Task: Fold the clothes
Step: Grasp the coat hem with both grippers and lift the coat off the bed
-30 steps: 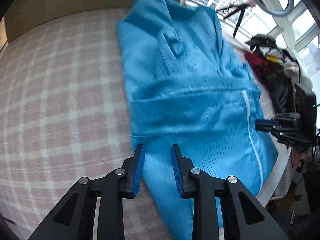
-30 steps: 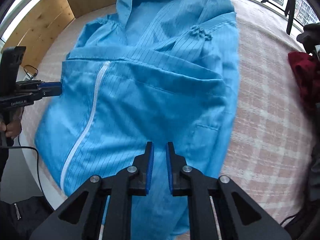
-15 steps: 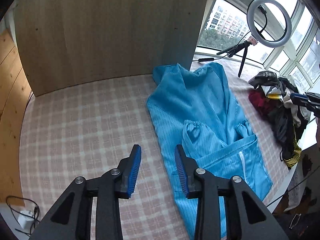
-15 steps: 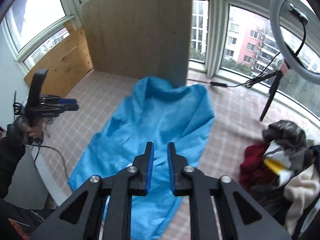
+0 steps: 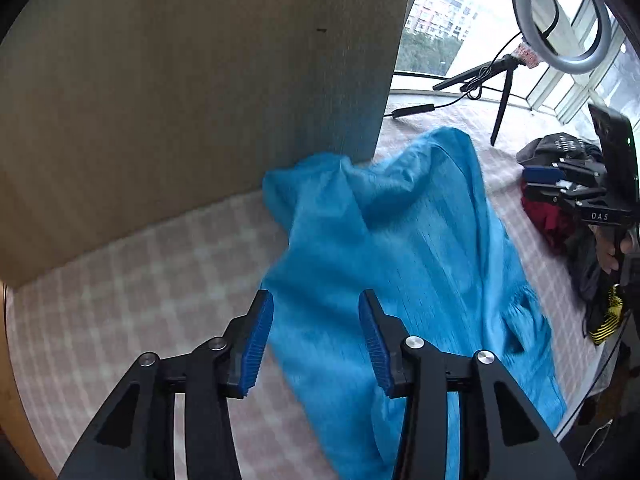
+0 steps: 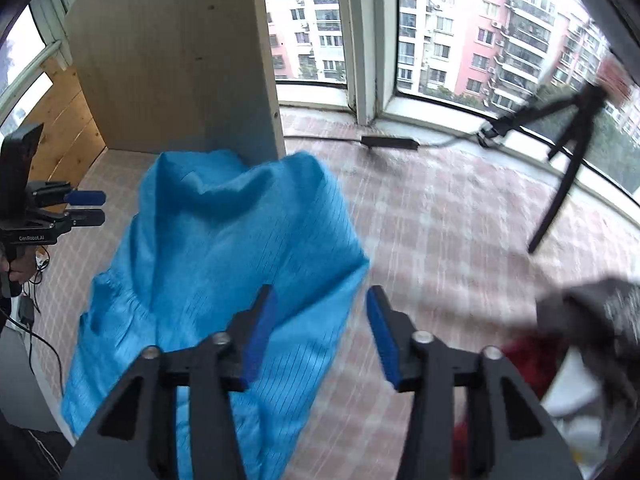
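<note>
On a pink-and-white checked cloth (image 5: pixel 132 280) beside a bay window, a bright blue garment (image 5: pixel 400 264) lies stretched lengthwise, its upper end bunched against the foot of a pale wooden panel (image 5: pixel 200 80) and its lower end reaching the near edge of the surface. Both handheld tongs hang above it with nothing in their grasp. The left gripper (image 5: pixel 316 340) has just been spreading its blue-padded jaws, which stand roughly half apart over the garment's left edge, clear of the fabric. The right gripper (image 6: pixel 322 330) has likewise just been parting its jaws; they stand about as wide, above the garment's right border where blue cloth meets the checked cover, and no fabric sits between the pads. From the left wrist view, the right tool appears at the far right, a hand (image 5: pixel 612 248) around its grip; from the right wrist view, the left tool shows at the far left edge. A ring light (image 5: pixel 560 16) on a small black tripod (image 5: pixel 500 92) stands on the surface near the window, its cable trailing along the sill. A heap of other clothes (image 5: pixel 560 200), dark, red and yellow among them, lies to the garment's right. Apartment blocks (image 6: pixel 500 28) fill the view through the glass.
</note>
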`<control>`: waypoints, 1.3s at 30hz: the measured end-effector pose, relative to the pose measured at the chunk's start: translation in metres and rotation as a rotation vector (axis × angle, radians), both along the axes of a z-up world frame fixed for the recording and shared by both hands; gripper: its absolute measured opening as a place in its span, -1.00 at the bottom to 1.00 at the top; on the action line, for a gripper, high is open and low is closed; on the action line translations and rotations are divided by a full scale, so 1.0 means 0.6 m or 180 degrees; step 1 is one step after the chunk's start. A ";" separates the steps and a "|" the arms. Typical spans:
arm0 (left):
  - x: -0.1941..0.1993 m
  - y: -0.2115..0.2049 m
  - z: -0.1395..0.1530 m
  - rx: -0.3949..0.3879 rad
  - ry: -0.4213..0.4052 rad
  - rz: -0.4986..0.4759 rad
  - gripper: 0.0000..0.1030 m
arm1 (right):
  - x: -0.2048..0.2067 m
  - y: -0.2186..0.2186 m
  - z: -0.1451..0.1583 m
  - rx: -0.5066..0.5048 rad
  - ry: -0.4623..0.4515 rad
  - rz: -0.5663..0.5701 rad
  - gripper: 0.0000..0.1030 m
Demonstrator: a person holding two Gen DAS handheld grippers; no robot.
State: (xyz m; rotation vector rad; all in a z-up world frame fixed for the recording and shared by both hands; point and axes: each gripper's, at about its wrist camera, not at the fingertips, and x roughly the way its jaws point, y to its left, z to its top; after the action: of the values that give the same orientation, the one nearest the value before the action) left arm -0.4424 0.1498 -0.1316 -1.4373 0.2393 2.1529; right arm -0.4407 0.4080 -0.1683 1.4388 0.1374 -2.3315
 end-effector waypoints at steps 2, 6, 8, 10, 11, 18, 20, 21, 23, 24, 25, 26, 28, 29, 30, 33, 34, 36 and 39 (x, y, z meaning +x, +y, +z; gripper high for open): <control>-0.031 0.027 -0.009 -0.0054 -0.0016 -0.0089 -0.10 | -0.039 -0.008 -0.009 -0.0047 -0.0004 0.0114 -0.06; -0.073 0.065 -0.035 -0.0233 -0.0045 -0.0233 0.11 | -0.100 -0.031 -0.030 -0.0052 -0.0070 0.0334 0.04; -0.090 0.073 -0.053 -0.0230 -0.0177 -0.0243 0.11 | -0.124 -0.045 -0.046 -0.0049 -0.0155 0.0451 0.07; -0.100 0.075 -0.067 -0.0177 -0.0309 -0.0245 0.11 | -0.139 -0.053 -0.063 -0.0089 -0.0257 0.0510 0.07; -0.103 0.077 -0.070 -0.0163 -0.0322 -0.0239 0.11 | -0.145 -0.057 -0.071 -0.0114 -0.0310 0.0533 0.07; -0.085 0.081 -0.040 0.0027 -0.0172 -0.0178 -0.90 | -0.116 -0.069 -0.042 -0.0458 -0.0321 0.0552 -0.88; -0.060 0.083 -0.009 0.0092 -0.0034 -0.0245 -0.93 | -0.090 -0.073 -0.011 -0.0435 -0.0147 0.0551 -0.90; -0.047 0.082 0.008 0.0135 0.0032 -0.0274 -0.93 | -0.072 -0.071 0.014 -0.0484 -0.0060 0.0538 -0.90; -0.009 0.074 0.052 0.0211 0.0188 -0.0313 -0.93 | -0.031 -0.065 0.064 -0.0560 0.0103 0.0532 -0.90; 0.013 0.068 0.073 0.0236 0.0267 -0.0349 -0.93 | -0.007 -0.063 0.090 -0.0573 0.0178 0.0534 -0.90; 0.039 0.063 0.095 0.0244 0.0367 -0.0383 -0.93 | 0.021 -0.061 0.112 -0.0567 0.0250 0.0541 -0.90; 0.065 0.057 0.115 0.0252 0.0460 -0.0415 -0.93 | 0.052 -0.060 0.133 -0.0550 0.0320 0.0551 -0.90; 0.123 0.044 0.148 0.0274 0.0590 -0.0480 -0.93 | 0.114 -0.058 0.175 -0.0517 0.0460 0.0571 -0.90; 0.155 0.038 0.159 0.0269 0.0654 -0.0512 -0.93 | 0.145 -0.058 0.196 -0.0500 0.0529 0.0581 -0.90; 0.187 0.032 0.169 0.0265 0.0719 -0.0543 -0.92 | 0.180 -0.056 0.207 -0.0487 0.0583 0.0581 -0.90; 0.287 0.014 0.175 0.0269 0.0859 -0.0668 -0.89 | 0.288 -0.051 0.221 -0.0454 0.0717 0.0563 -0.90; 0.321 0.009 0.167 0.0268 0.0860 -0.0719 -0.83 | 0.327 -0.049 0.217 -0.0433 0.0753 0.0558 -0.90; 0.399 0.001 0.127 0.0233 0.0758 -0.0856 -0.71 | 0.389 -0.044 0.172 -0.0495 0.0590 0.0536 -0.89; 0.475 -0.008 0.031 0.0134 0.0226 -0.0901 -0.67 | 0.462 -0.038 0.070 -0.0473 0.0116 0.0453 -0.87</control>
State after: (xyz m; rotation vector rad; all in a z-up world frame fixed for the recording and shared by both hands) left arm -0.1576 0.1451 -0.1133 -1.2242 0.3964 1.9670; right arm -0.1634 0.3854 -0.1263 1.2730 0.0726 -2.2041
